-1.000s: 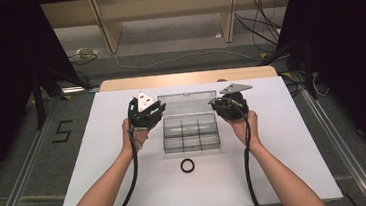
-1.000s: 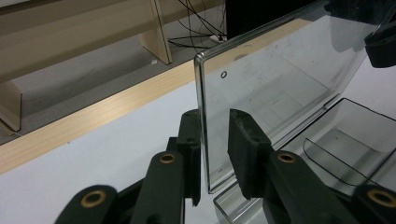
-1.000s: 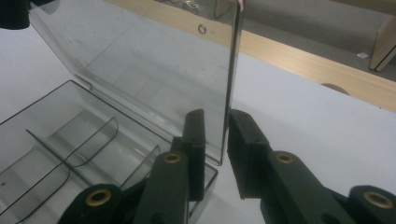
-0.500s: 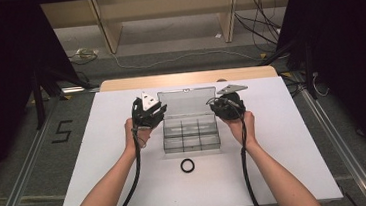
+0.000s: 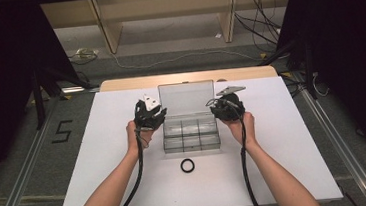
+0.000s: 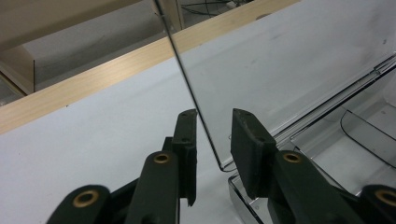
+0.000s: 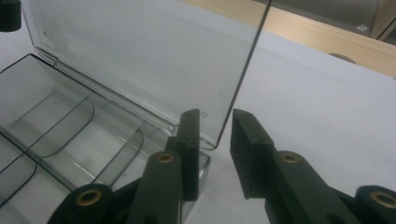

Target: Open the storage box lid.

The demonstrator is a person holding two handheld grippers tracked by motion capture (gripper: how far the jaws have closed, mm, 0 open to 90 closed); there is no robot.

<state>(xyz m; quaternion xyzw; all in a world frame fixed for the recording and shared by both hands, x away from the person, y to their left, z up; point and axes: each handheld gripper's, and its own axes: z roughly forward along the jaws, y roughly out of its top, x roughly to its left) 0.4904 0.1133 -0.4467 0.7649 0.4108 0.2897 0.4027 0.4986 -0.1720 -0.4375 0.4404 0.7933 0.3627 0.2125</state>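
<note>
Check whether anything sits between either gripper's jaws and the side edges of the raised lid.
Nothing visible does. The lid edge stands in the open gap between the left gripper jaws, and its other edge between the right gripper jaws; both have just been opening.

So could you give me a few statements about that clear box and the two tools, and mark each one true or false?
1. The box has its lid standing open. True.
2. A black ring lies inside the box. False: it lies on the table, in front of the box.
3. The left tool has the lid's edge between its jaws. True.
4. The right tool holds the ring. False: its jaws straddle the lid's other edge.
5. The box's compartments look empty. True.
</note>
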